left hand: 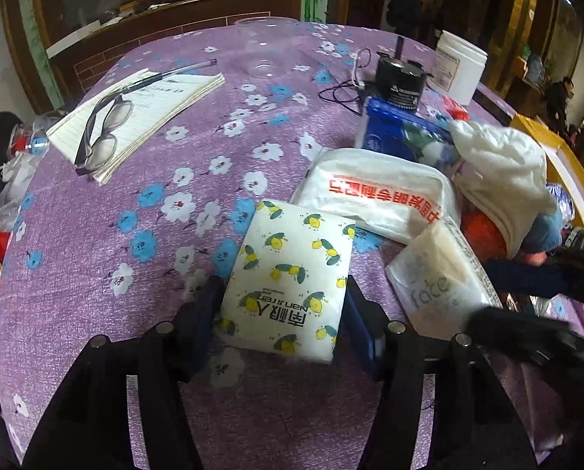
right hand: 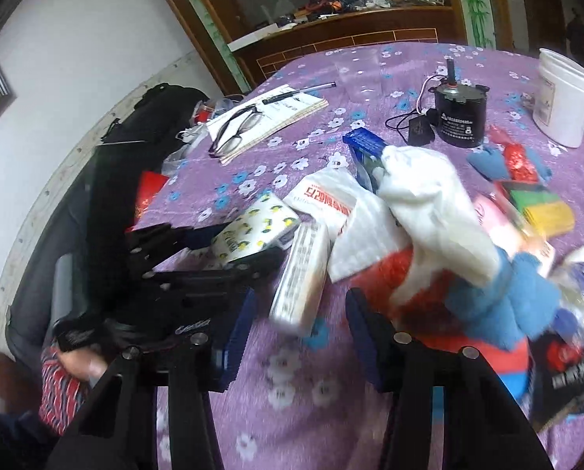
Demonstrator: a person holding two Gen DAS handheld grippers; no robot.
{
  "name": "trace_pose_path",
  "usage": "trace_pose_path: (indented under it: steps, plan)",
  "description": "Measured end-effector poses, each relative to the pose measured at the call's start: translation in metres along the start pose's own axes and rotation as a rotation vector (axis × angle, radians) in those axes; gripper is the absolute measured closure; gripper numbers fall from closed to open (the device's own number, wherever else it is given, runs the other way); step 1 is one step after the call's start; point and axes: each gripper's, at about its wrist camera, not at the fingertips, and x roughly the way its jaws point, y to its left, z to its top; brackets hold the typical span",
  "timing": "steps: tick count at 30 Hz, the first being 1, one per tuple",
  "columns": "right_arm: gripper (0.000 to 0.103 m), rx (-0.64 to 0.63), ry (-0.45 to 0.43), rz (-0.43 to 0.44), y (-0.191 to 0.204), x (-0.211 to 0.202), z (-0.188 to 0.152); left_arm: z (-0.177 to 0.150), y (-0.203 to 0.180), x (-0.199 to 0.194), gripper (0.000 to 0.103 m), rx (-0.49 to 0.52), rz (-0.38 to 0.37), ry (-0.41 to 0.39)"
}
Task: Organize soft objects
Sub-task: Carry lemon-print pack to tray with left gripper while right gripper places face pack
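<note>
My left gripper (left hand: 280, 309) has its two blue fingers on either side of a white tissue pack with lemon print (left hand: 292, 278), closed against its sides on the purple floral tablecloth. The same pack (right hand: 253, 231) and left gripper (right hand: 229, 250) show in the right wrist view. My right gripper (right hand: 300, 337) is open and empty, just in front of a "face" tissue pack (right hand: 300, 278) (left hand: 441, 282). A pile of soft things lies to the right: a white pack with red lettering (left hand: 374, 192), white cloth (right hand: 429, 203), red and blue plush (right hand: 488, 297).
A notebook (left hand: 151, 109) with glasses (left hand: 100, 133) and a pen lies at far left. A black motor (left hand: 399, 82) with wires, a white jar (left hand: 458, 64), a clear bowl (left hand: 268, 47) and a blue pack (left hand: 394, 129) stand beyond. Coloured sponges (right hand: 543, 203) lie at right.
</note>
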Motion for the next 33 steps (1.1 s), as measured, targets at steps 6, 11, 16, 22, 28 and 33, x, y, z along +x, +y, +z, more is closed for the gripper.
trace_pose_path:
  steps: [6, 11, 16, 22, 28, 33]
  plan:
    - [0.089, 0.028, 0.047, 0.004, -0.007, 0.026, -0.003, -0.001, 0.004, -0.002, 0.045, -0.012, 0.007, -0.013]
    - [0.089, -0.005, -0.035, 0.026, -0.003, -0.003, -0.009, -0.001, 0.004, -0.011, 0.045, -0.019, -0.016, -0.059]
    - [0.089, 0.014, -0.099, 0.054, -0.007, -0.043, -0.013, -0.002, 0.000, -0.026, 0.045, -0.003, -0.052, -0.123]
    - [0.089, 0.065, -0.162, 0.041, -0.026, -0.080, -0.017, -0.003, -0.018, -0.041, 0.045, 0.017, -0.076, -0.136]
    - [0.089, 0.124, -0.224, 0.047, -0.051, -0.108, -0.023, 0.002, -0.065, -0.058, 0.045, 0.057, -0.144, -0.140]
    - [0.088, 0.193, -0.278, 0.041, -0.079, -0.136, -0.035, 0.009, -0.117, -0.069, 0.045, 0.133, -0.195, -0.148]
